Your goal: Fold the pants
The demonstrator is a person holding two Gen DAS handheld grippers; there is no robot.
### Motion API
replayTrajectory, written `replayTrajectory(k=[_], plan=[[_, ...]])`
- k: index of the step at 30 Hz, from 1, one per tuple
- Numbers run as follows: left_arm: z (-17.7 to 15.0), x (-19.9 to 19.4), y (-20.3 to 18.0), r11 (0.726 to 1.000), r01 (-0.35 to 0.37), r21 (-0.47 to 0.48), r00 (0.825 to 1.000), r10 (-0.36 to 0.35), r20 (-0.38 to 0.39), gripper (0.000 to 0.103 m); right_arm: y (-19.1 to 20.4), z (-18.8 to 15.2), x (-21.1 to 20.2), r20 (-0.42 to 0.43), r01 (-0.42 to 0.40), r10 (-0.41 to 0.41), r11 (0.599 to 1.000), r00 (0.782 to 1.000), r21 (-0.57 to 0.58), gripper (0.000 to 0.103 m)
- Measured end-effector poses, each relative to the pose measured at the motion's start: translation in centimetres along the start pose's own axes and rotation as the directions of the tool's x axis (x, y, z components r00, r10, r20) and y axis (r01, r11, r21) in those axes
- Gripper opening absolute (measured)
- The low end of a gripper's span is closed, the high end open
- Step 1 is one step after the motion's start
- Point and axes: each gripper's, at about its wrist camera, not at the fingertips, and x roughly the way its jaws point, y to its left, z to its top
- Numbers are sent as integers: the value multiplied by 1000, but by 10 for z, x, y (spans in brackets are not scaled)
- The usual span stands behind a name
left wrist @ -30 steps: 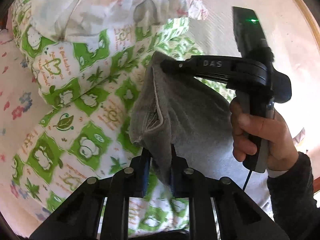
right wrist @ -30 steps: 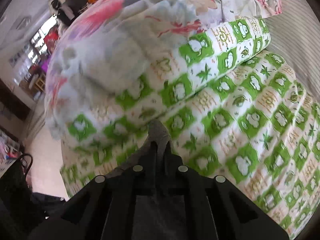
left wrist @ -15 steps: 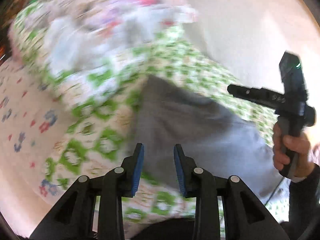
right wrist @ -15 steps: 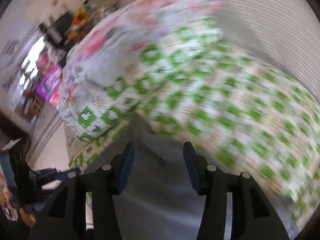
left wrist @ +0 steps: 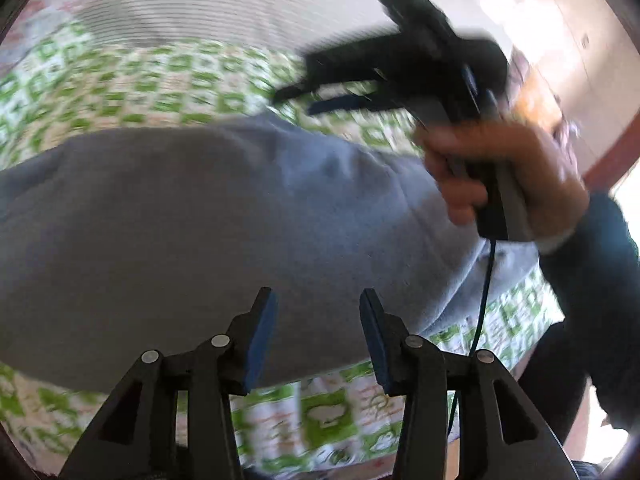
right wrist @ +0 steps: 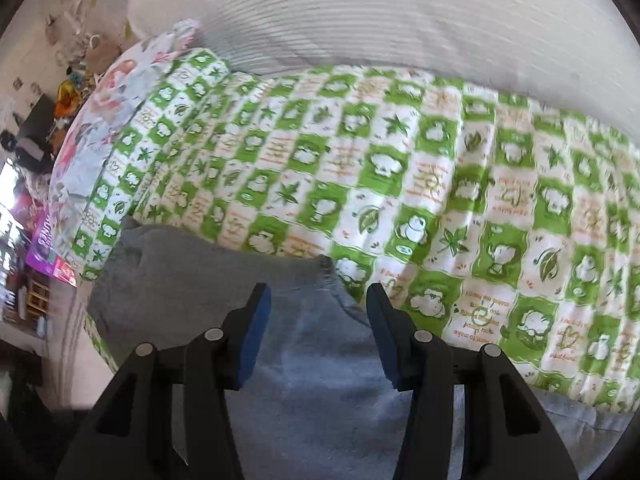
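Observation:
The grey pants (left wrist: 208, 216) lie folded flat on the green-and-white patterned bedspread (left wrist: 132, 84). My left gripper (left wrist: 316, 300) is open and empty, hovering just above the near part of the pants. My right gripper (left wrist: 300, 102) shows blurred in the left wrist view, held in a hand above the right end of the pants, jaws apart. In the right wrist view the right gripper (right wrist: 318, 294) is open and empty above the pants (right wrist: 200, 280), near their far edge on the bedspread (right wrist: 440, 184).
A floral pillow (right wrist: 100, 112) lies at the far left of the bed. A white ribbed wall or headboard (right wrist: 360, 12) runs behind the bed. A cluttered room with furniture (right wrist: 24, 240) shows past the bed's left edge. A cable (left wrist: 482, 300) hangs from the right gripper.
Both grippers have let go of the pants and opened. The pants, held up a second ago, now lie flat on the bedspread. Both grippers have pulled back and swung right.

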Motion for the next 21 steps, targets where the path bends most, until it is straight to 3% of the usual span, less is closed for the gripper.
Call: replayTrajectory(k=[3,6,9,11,15,21], plan=[[-8,28,-5,1000,-3,8,996,3,-90,42,-3,0,17,-33,-37,37,999,999,9,50],[-19,48,1,1000,-2,1,987,2,-163,34,0,-1,46,-103,-13,11,1000,995,-24,11],[-23,47,1,1000,-7,29,984,12,-176,28,6,3,45,-47,8,-11,999,999,-45,10],[-24,44,3,1000,-1,31,983,7,-186,27,-2,5,42,-9,-12,13,1000,1000,15,10],[-17,29,3,999,-6,54,984,15,-176,26,-15,-7,46,-72,-24,32,995,997,99,21],[-4,4,-24,991,11,136,992,7,-129,31,-35,-46,-40,41,-6,1,993,999,116,31]])
